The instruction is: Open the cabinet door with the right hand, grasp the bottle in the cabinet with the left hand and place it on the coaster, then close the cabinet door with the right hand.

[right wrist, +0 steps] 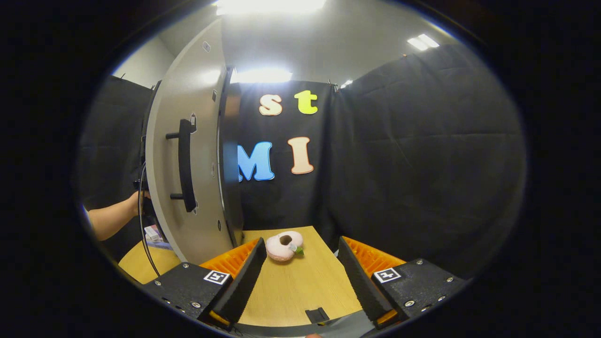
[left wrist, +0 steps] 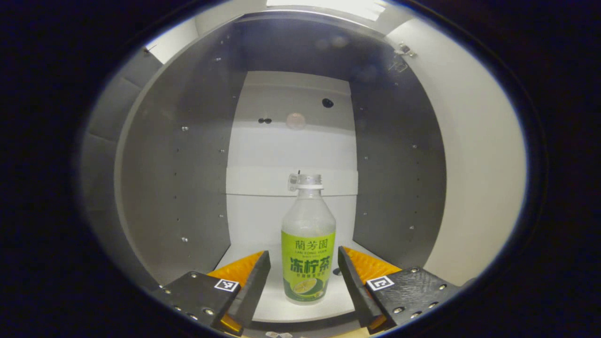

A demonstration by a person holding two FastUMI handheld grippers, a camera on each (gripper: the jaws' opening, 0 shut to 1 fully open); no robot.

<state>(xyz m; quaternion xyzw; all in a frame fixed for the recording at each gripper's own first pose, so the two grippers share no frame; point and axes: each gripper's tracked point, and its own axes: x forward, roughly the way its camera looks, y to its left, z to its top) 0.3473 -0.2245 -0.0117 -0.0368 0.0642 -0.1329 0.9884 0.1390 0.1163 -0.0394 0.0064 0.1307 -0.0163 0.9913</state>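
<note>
In the left gripper view, the left gripper (left wrist: 304, 277) has its fingers spread apart on either side of the bottle (left wrist: 308, 244), with a gap visible on both sides, so neither finger presses it. The bottle stands upright on the pale floor of the cabinet (left wrist: 178, 178), its green label facing the camera and its cap on. Behind it rise the cabinet's white back panel and grey side walls, with the open cabinet door (left wrist: 474, 155) off to the right.

In the right gripper view, the right gripper (right wrist: 298, 277) is likewise spread open and holds nothing, above a wooden table (right wrist: 300, 286). Just beyond its fingertips lies a pink, doughnut-shaped coaster (right wrist: 284, 245). Farther left the door, swung open, shows its dark handle (right wrist: 185, 164), and a person's forearm (right wrist: 110, 218) reaches behind it.
</note>
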